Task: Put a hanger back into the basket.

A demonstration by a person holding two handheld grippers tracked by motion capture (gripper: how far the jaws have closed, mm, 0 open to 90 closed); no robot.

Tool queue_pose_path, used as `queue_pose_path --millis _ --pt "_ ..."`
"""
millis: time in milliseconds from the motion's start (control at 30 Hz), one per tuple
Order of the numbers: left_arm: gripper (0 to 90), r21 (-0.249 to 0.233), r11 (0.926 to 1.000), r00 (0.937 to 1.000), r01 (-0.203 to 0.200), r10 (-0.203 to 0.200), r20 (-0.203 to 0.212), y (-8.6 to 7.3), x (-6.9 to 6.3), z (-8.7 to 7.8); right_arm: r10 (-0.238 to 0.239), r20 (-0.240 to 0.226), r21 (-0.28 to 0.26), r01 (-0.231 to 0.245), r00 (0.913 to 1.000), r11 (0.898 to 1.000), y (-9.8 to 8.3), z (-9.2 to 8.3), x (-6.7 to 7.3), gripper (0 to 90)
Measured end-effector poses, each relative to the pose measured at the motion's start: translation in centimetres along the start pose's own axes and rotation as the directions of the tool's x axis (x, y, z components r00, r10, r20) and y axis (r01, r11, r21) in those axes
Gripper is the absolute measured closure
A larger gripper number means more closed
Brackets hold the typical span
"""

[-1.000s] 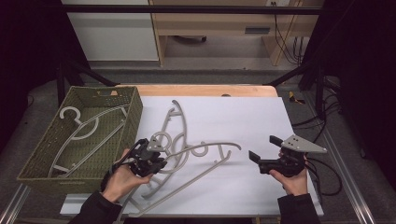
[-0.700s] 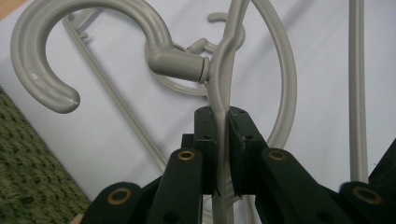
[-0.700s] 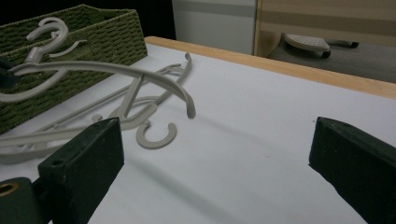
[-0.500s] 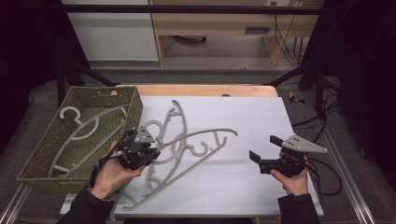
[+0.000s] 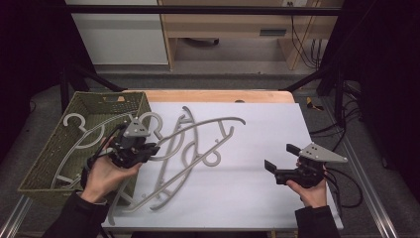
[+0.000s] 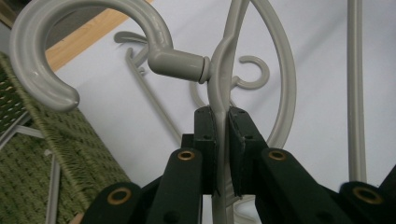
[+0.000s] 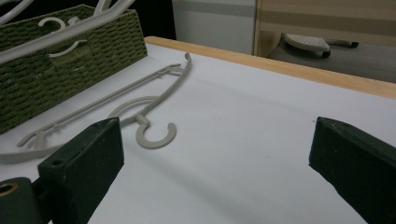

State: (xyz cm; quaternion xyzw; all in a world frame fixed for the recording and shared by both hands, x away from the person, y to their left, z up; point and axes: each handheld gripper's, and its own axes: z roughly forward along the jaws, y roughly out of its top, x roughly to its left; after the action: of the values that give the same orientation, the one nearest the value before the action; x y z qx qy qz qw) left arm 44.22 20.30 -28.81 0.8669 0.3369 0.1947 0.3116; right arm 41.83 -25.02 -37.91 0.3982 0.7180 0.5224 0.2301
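Hangers lie across our white counter [image 5: 257, 144]. Our left tool [image 6: 222, 122] is clamped on the neck of one grey hanger [image 5: 198, 130] beside the green basket [image 5: 106, 99], which holds another hanger [image 5: 79, 130]. Our right tool [image 5: 280, 159] sits spread wide, gripping nothing, well apart at the right.

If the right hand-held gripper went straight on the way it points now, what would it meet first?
Probably the loose hanger lying flat on the white sheet, hook end nearest. The right hand-held gripper is open over bare sheet, and depth is unclear, so it may pass just beside the hook toward the basket.
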Motion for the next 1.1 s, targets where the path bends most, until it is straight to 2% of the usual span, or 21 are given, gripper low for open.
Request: queue_pose_path --millis 133,200,267,300,533,567,667,700,733,767,933,1033,1067,1100 --pt "82.6 -0.010 0.9997 0.9996 0.021 -0.021 -0.019 0.2 1.3 -0.6 0.000 0.000 0.000 0.000 1.0000 1.000 0.0 0.0 0.0 3.6" --pt "82.6 -0.021 0.9996 0.9993 0.019 -0.020 -0.032 0.3 1.8 -0.9 0.004 0.001 0.000 -0.004 1.0000 1.000 0.0 0.0 0.0 3.6" --pt "82.5 -0.011 0.9996 0.9989 0.026 -0.027 -0.039 0.4 2.4 -1.2 0.004 0.000 -0.001 -0.004 1.0000 1.000 0.0 0.0 0.0 3.6" --pt "82.5 -0.024 0.9994 0.9987 0.025 -0.026 -0.043 0.4 2.7 -1.2 0.005 0.001 -0.001 -0.005 1.0000 1.000 0.0 0.0 0.0 3.6" --pt "82.5 -0.044 0.9980 0.9967 0.046 -0.049 -0.065 0.3 4.9 -2.2 0.001 -0.002 0.006 -0.001 1.0000 1.000 -0.1 0.1 -0.1 3.5" --pt "82.5 -0.037 0.9973 0.9954 0.063 -0.066 -0.070 0.3 5.2 -2.3 0.002 -0.002 0.005 -0.002 1.0000 1.000 -0.1 0.1 -0.1 3.5" --pt "82.6 -0.040 0.9960 0.9918 0.080 -0.083 -0.097 0.1 6.1 -2.8 0.004 0.000 0.004 -0.004 1.0000 1.000 -0.1 0.1 -0.1 3.5" --pt "82.5 -0.052 0.9959 0.9910 0.074 -0.079 -0.108 0.1 6.5 -2.9 0.006 -0.002 0.003 -0.006 1.0000 1.000 -0.1 0.1 -0.1 3.6" --pt "82.5 -0.048 0.9947 0.9892 0.091 -0.096 -0.111 0.1 6.7 -3.0 0.001 -0.002 0.005 -0.001 1.0000 1.000 -0.1 0.1 -0.1 3.5" --pt "82.5 -0.058 0.9939 0.9882 0.094 -0.100 -0.116 0.0 7.1 -3.1 0.001 -0.002 0.006 -0.001 1.0000 1.000 -0.1 0.1 -0.1 3.5" --pt "82.5 -0.045 0.9945 0.9836 0.095 -0.101 -0.150 0.0 8.5 -3.6 0.004 0.000 0.008 -0.004 1.0000 1.000 -0.1 0.2 -0.1 3.5" --pt "82.5 -0.045 0.9937 0.9820 0.103 -0.109 -0.154 -0.1 9.3 -3.8 0.004 -0.001 0.008 -0.004 1.0000 1.000 -0.1 0.2 -0.1 3.5" --pt "82.5 -0.040 0.9921 0.9804 0.119 -0.124 -0.154 -0.1 9.6 -3.8 0.004 -0.001 0.008 -0.004 1.0000 1.000 -0.1 0.1 -0.1 3.5" --pt "82.5 -0.035 0.9928 0.9806 0.115 -0.119 -0.156 -0.2 9.8 -3.9 0.004 -0.001 0.008 -0.004 1.0000 1.000 -0.1 0.1 -0.1 3.5"
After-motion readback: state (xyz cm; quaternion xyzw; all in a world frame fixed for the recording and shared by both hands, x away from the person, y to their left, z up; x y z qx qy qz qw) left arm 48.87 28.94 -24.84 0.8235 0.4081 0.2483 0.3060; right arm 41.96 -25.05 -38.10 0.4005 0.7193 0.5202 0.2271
